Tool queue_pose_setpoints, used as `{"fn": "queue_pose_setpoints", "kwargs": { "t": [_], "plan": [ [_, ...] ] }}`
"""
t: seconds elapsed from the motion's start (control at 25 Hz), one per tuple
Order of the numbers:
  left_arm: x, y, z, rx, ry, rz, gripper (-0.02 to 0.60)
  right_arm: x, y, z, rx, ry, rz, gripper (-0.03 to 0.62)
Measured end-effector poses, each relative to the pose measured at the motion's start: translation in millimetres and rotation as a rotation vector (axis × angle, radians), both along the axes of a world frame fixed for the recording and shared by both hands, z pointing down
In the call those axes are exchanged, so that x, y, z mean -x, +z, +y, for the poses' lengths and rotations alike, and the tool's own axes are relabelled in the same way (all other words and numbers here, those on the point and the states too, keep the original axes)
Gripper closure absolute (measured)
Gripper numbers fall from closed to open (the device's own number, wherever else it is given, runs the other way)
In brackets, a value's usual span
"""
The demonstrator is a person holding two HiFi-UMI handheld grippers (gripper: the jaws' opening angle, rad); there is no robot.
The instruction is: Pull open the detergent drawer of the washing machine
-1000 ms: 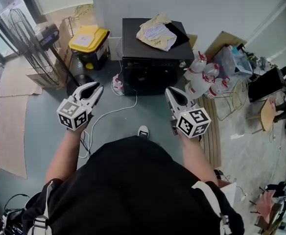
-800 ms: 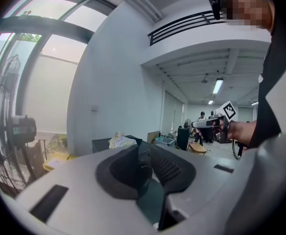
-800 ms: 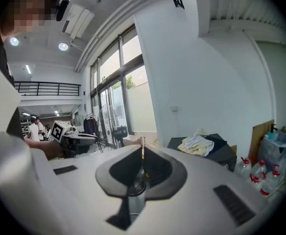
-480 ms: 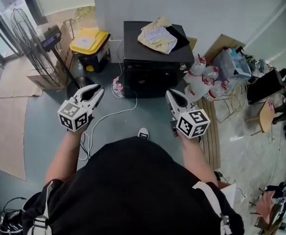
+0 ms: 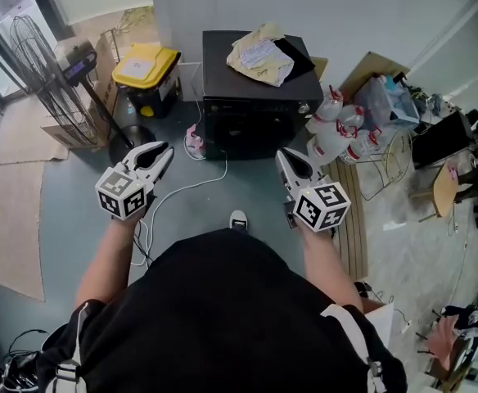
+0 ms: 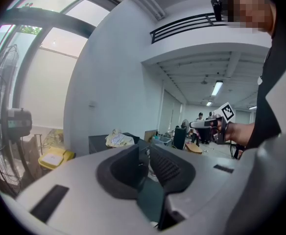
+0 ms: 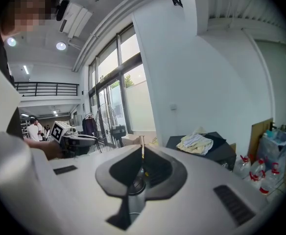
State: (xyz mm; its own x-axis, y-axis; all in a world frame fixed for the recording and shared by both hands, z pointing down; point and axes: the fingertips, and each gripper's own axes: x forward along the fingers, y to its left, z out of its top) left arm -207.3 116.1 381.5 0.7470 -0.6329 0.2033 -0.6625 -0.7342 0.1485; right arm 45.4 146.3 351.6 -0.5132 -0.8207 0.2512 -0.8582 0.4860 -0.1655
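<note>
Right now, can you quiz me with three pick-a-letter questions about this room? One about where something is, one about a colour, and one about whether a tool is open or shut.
1. Where do the crumpled cloths lie?
A. on the floor
B. on top of the black washing machine
C. on the fan

2. What colour is the lid of the bin left of the machine?
A. yellow
B. red
C. green

3. How is the right tool?
A. shut
B. wide open
C. holding a bottle

Answers:
1 B: the head view shows the cloths piled on the machine's top.
2 A: the lid is bright yellow over a dark tub.
3 A: in the right gripper view its jaws meet with no gap.
</note>
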Motion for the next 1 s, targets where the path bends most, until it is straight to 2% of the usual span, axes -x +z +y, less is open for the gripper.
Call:
{"fn": "queue_pose_setpoints", "kwargs": {
  "t": [1.0],
  "plan": [
    [-35.7, 25.6, -46.8, 0.063, -0.037, -0.017, 0.506, -35.4, 35.8, -60.3, 0.067, -0.042, 0.002, 0.582]
  ]
}}
